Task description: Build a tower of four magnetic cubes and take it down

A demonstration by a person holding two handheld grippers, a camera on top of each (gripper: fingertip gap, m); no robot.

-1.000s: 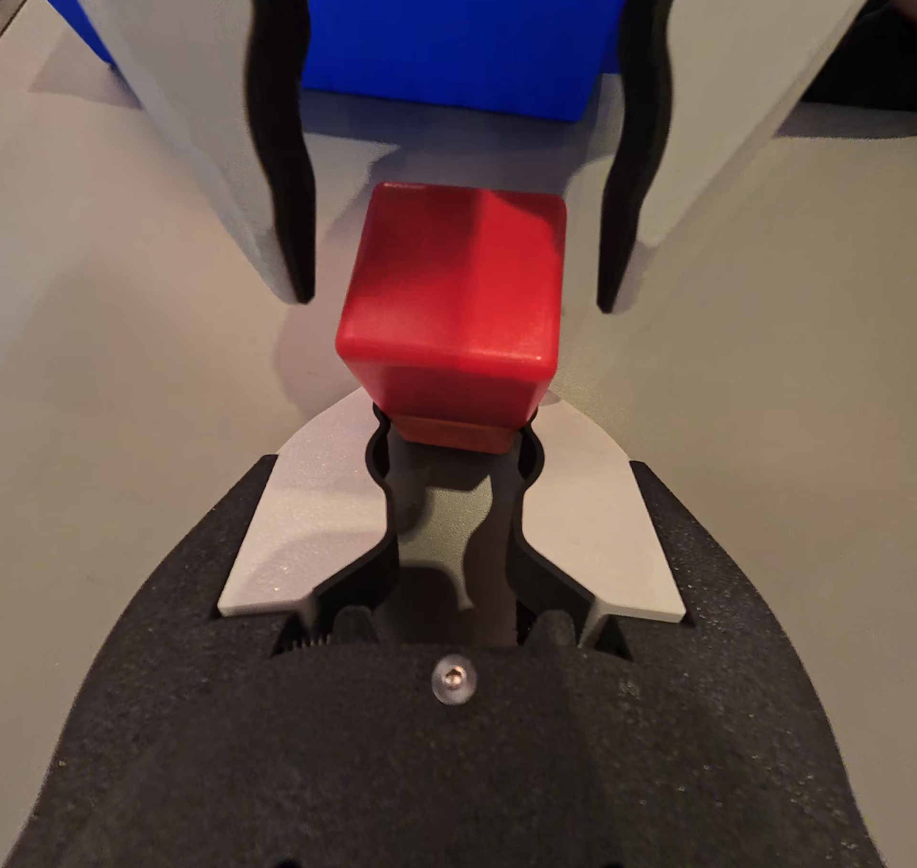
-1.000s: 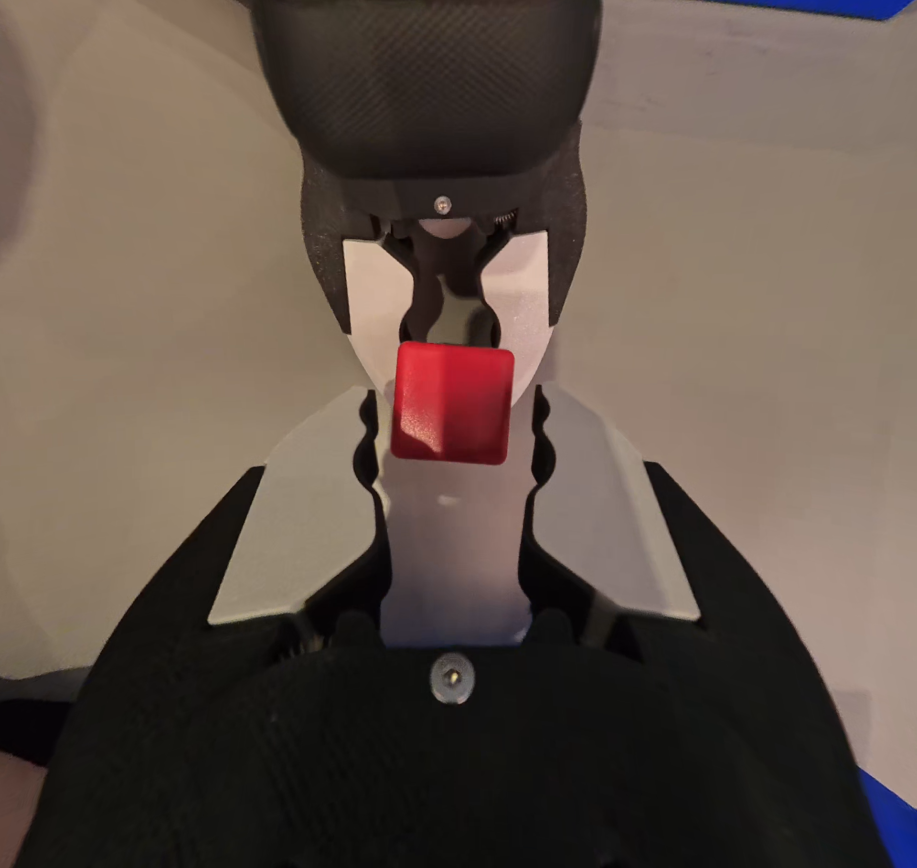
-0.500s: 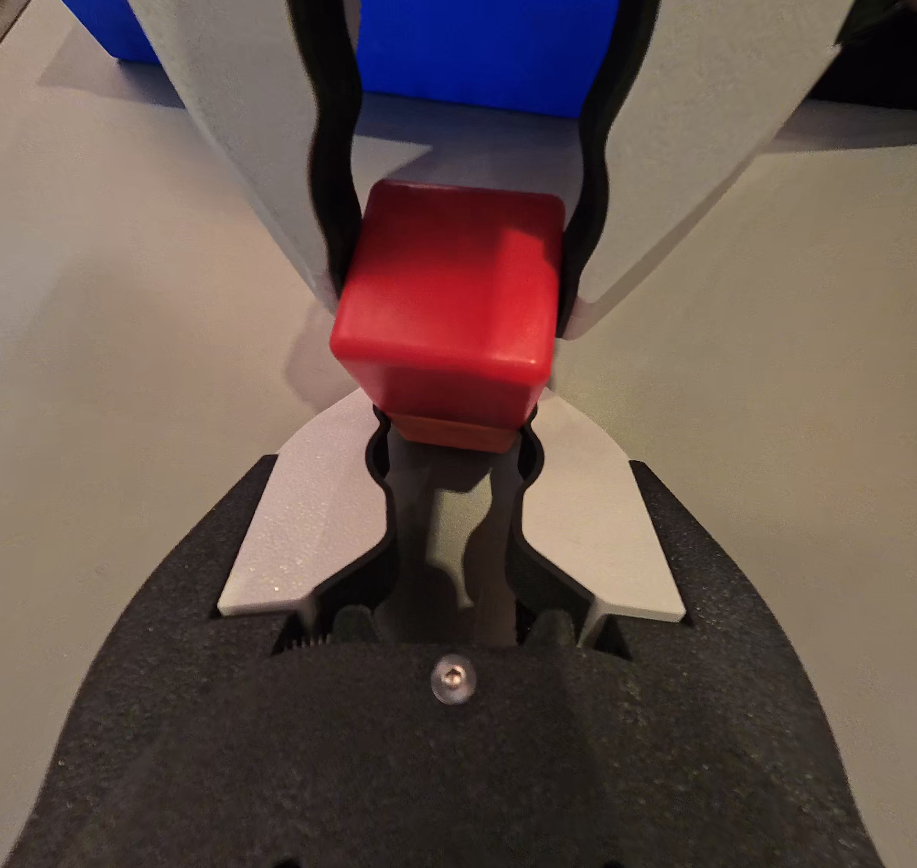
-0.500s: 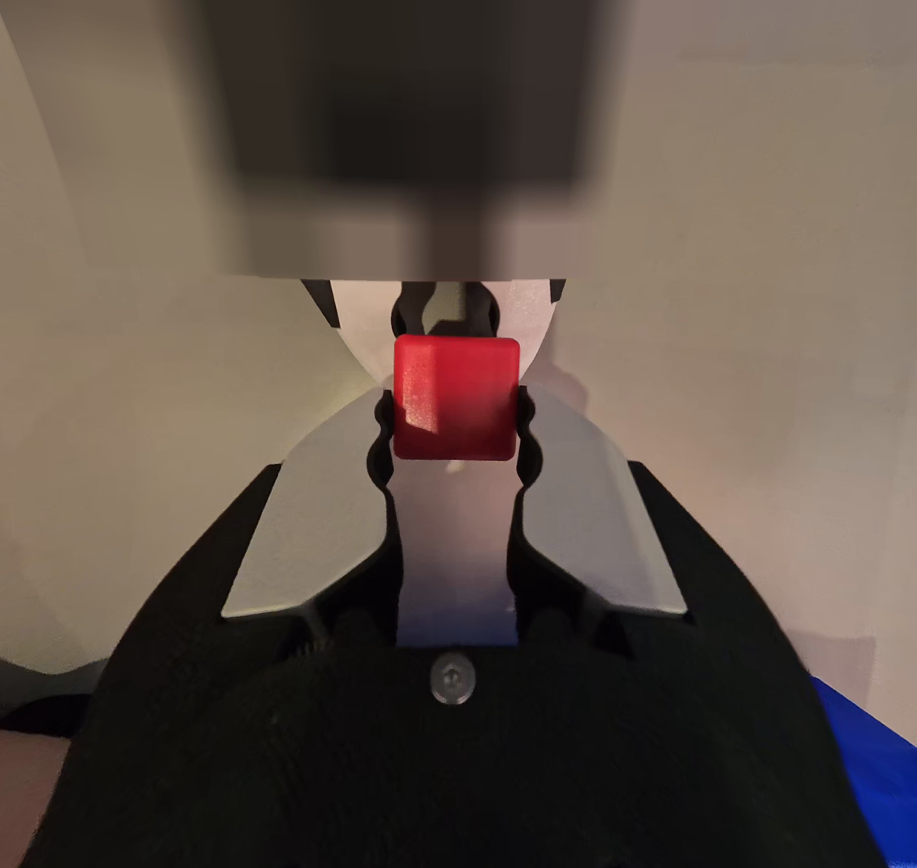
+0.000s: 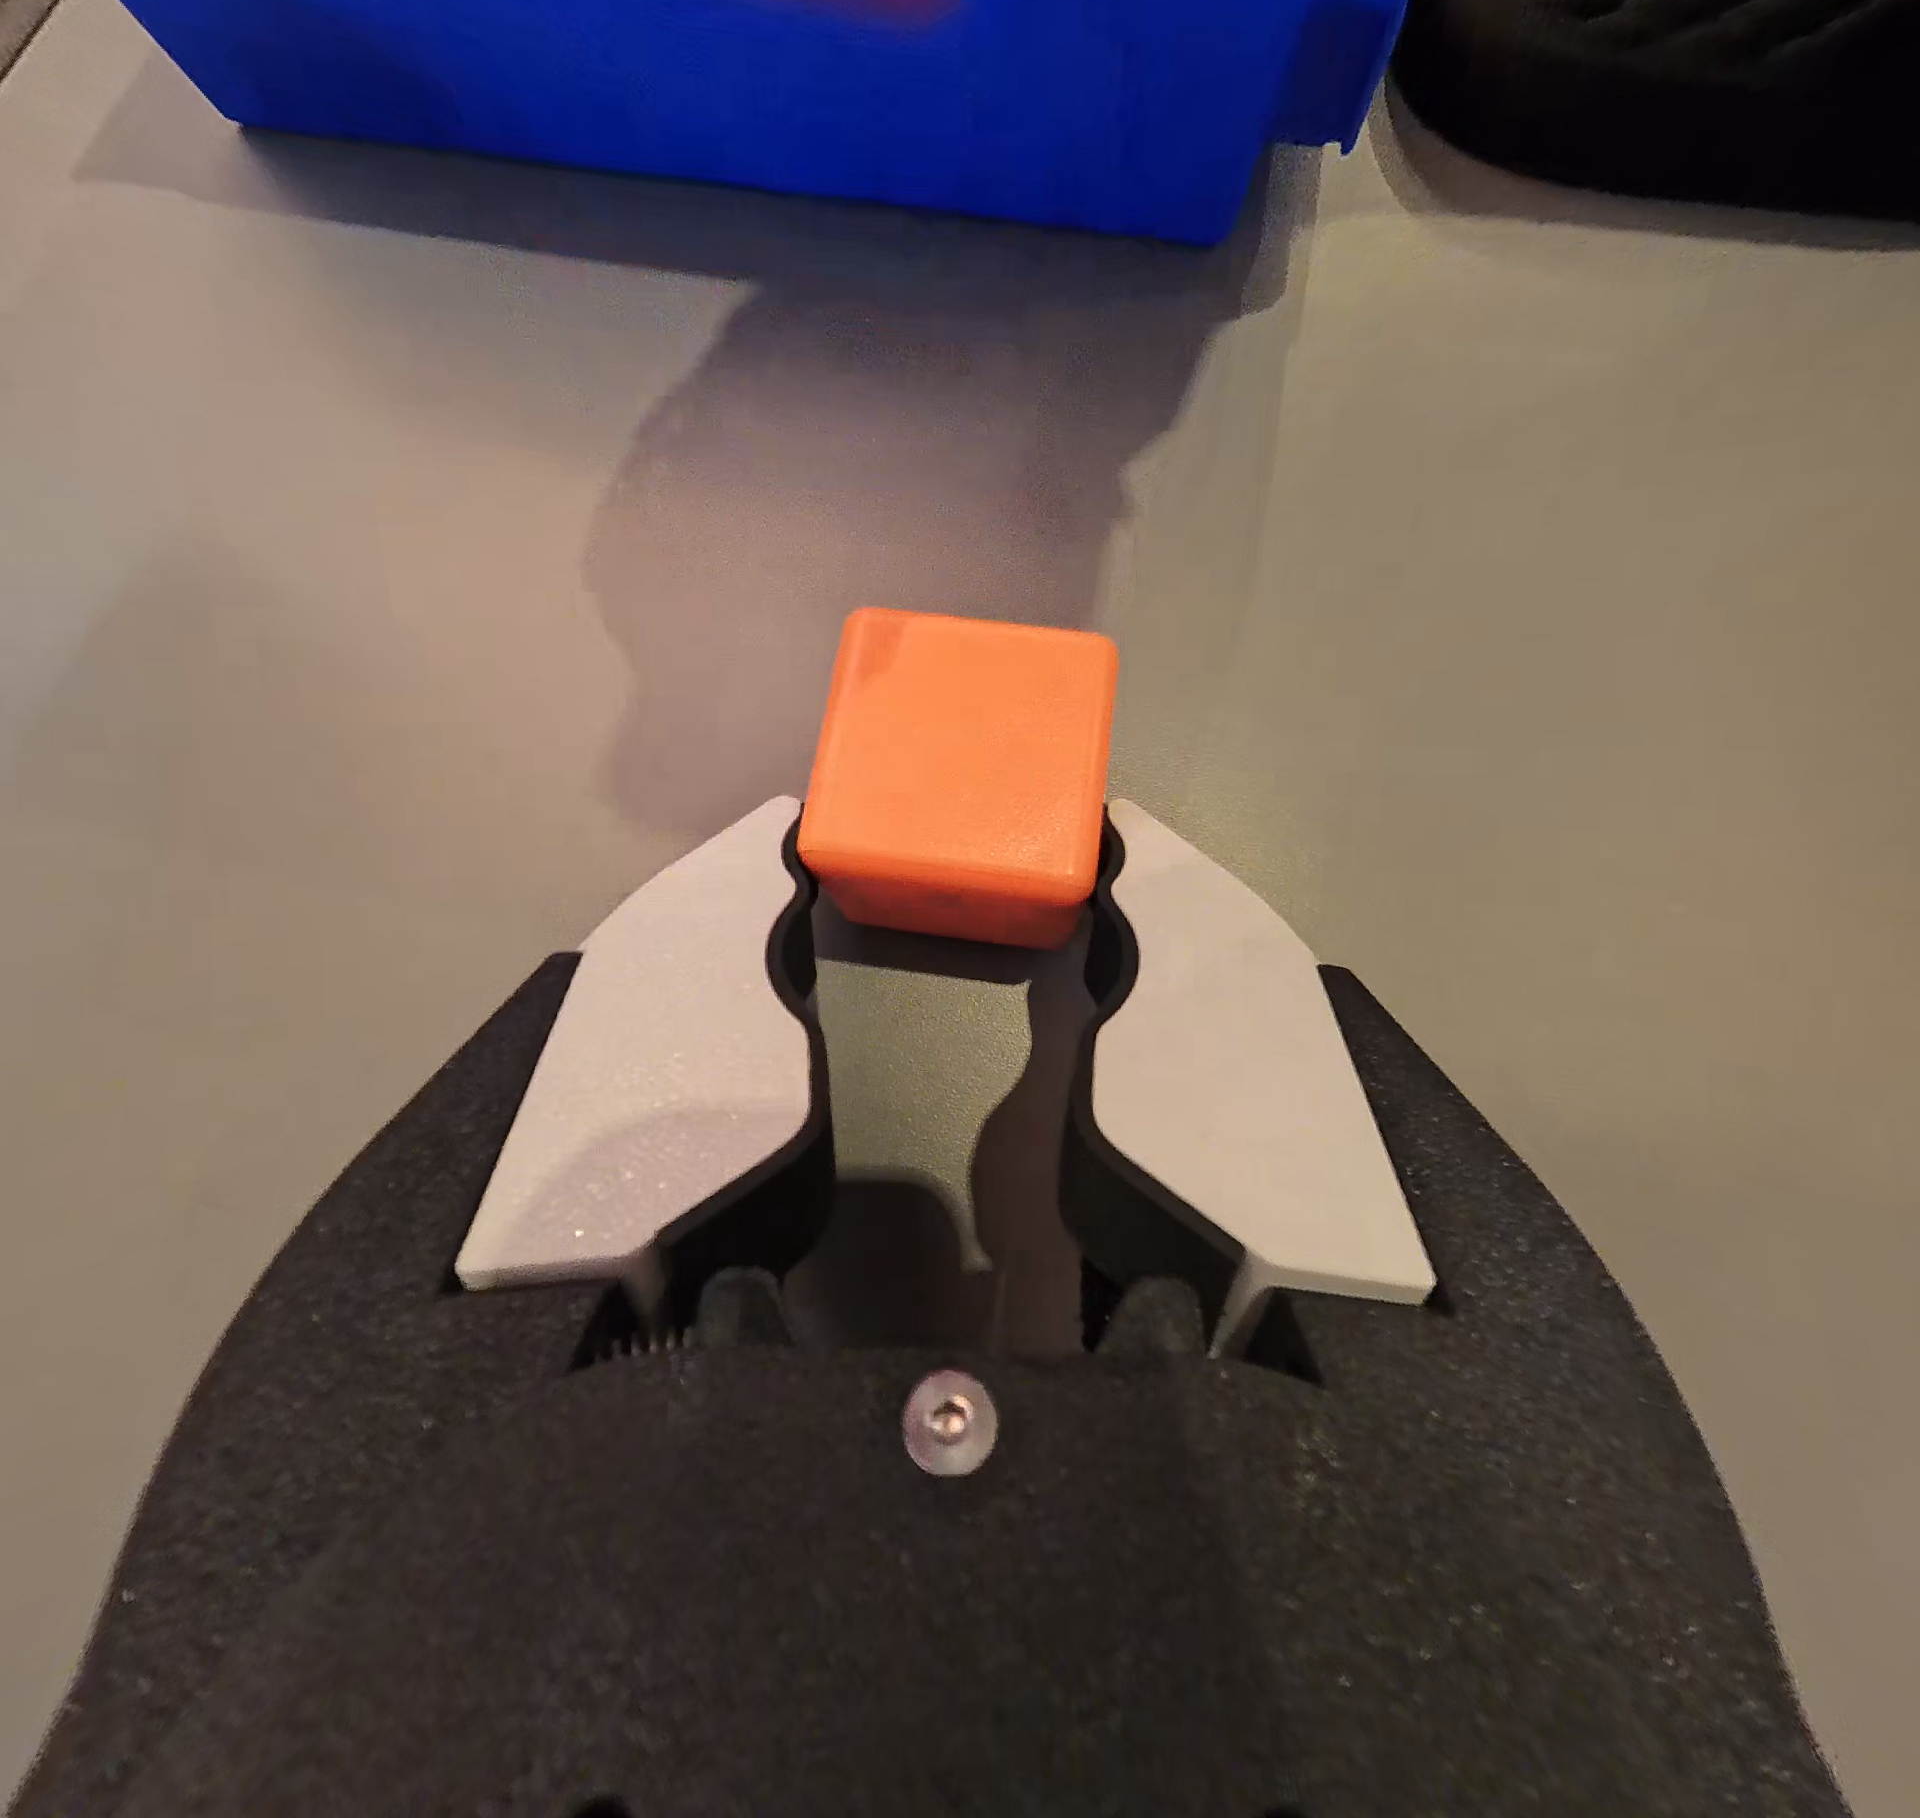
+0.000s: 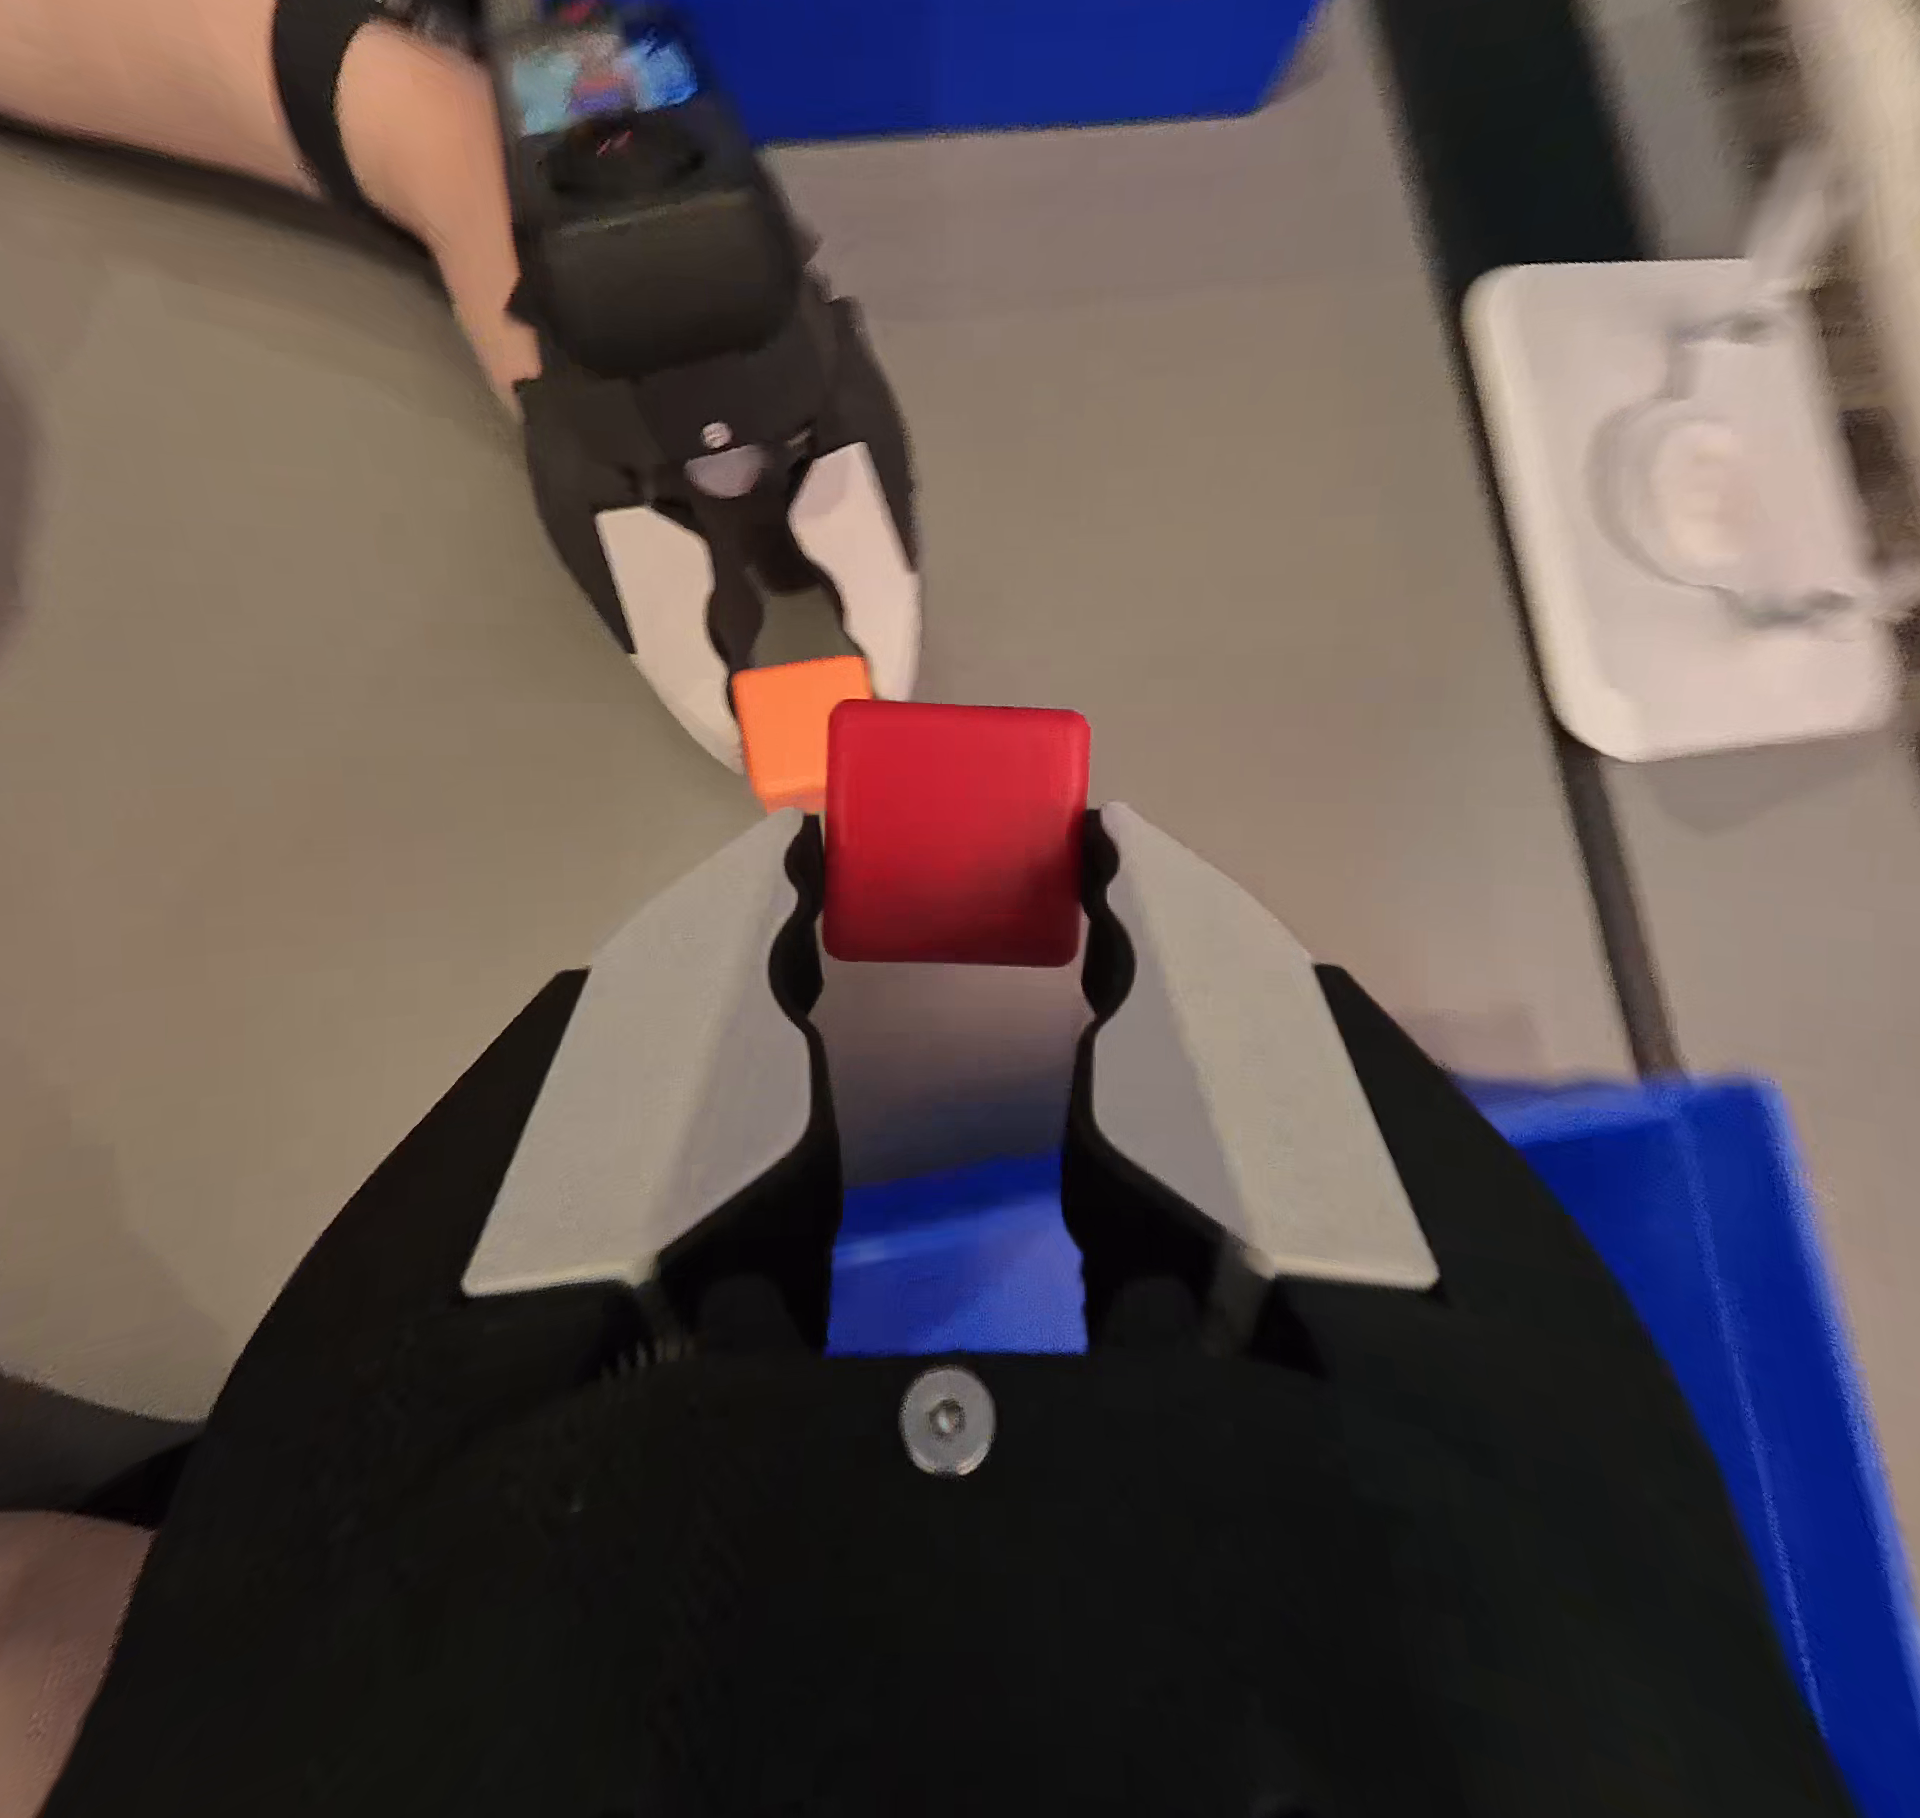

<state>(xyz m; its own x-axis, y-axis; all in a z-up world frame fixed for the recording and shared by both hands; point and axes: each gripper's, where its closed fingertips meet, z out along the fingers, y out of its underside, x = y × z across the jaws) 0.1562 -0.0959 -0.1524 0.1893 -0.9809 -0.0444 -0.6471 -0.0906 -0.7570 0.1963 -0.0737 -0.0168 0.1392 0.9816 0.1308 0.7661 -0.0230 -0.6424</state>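
Left gripper (image 5: 956,833): jaws closed on a matte orange plastic cube with rounded edges (image 5: 961,771), pinched at the fingertips by its 2 side faces. In the left wrist view, cube held low over the smooth grey tabletop (image 5: 312,625); contact with the surface cannot be confirmed.

Right gripper (image 6: 951,833): jaws closed on a glossy red plastic cube with rounded edges (image 6: 956,833), also at the fingertips, carried clear above the table.

Governing relation: in the right wrist view, red cube appears just beside and in front of the orange cube, overlapping its right edge; no visible join between the 2. Cubes have no long axis, so only face alignment matters. Left gripper points toward the right gripper from the upper left, fingertips of both near each other. No tower visible in either view, so judged to be the take-down phase, each cube separated and in 1 gripper.

Surroundings: large blue plastic bin (image 5: 727,85) beyond the left gripper, with a blurred red patch inside it, possibly another cube; not certain. Second blue plastic container (image 6: 1662,1249) below and right of the right gripper, nearest to the red cube. White moulded tray (image 6: 1662,521) well apart at right. Black textured fabric (image 5: 1683,33) beside the bin.

Obstruction: none between red cube and nearest container. Risk, as judged: magnetic pull between the 2 cubes while close.
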